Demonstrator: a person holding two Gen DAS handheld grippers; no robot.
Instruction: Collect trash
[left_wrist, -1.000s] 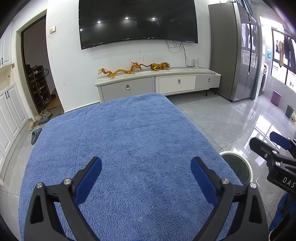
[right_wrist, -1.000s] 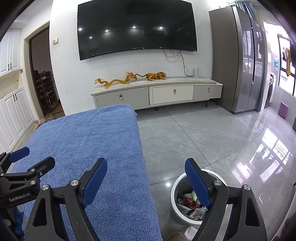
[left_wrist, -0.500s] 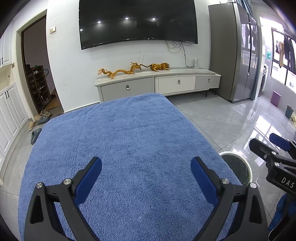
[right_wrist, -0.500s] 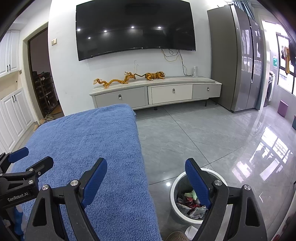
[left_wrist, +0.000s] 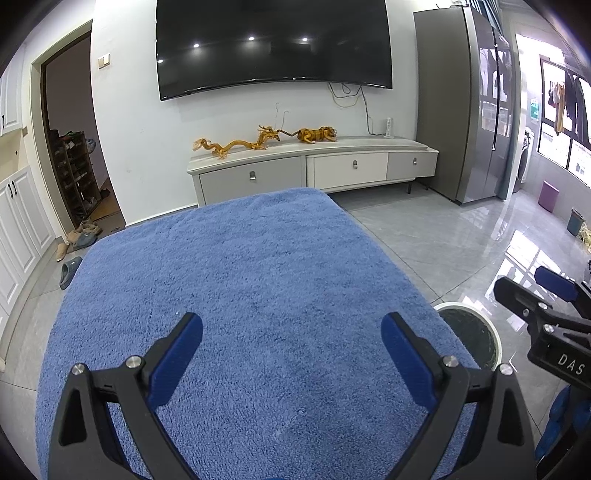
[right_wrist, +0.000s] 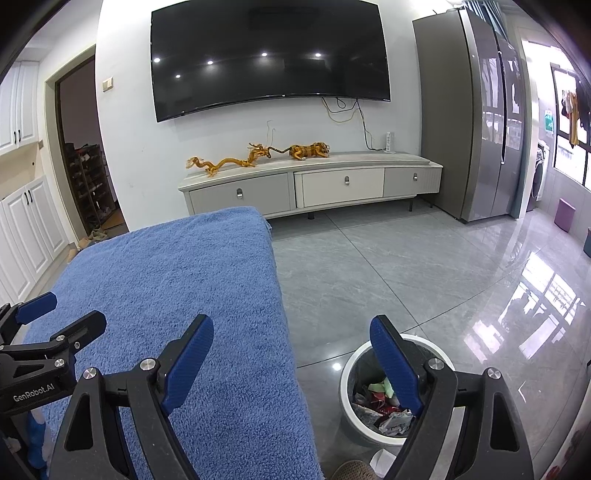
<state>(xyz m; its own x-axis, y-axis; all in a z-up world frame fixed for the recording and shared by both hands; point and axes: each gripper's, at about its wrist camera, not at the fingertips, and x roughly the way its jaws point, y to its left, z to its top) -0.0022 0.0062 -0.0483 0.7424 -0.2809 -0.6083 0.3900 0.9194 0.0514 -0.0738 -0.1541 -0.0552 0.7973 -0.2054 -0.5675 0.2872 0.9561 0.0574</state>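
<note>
Fingers of left gripper and right gripper spread wide, empty, hovering above bare blue towel; trash lies inside white bin beside it, collection apparently complete.

Round white waste bin: right blue pad hides part of crumpled trash; blue towel-covered desk cut by lower edge.

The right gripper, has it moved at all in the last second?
No. The right gripper lines up as before: one finger over the blue towel, the other over the white trash bin. Its fingers are open and empty.
</note>
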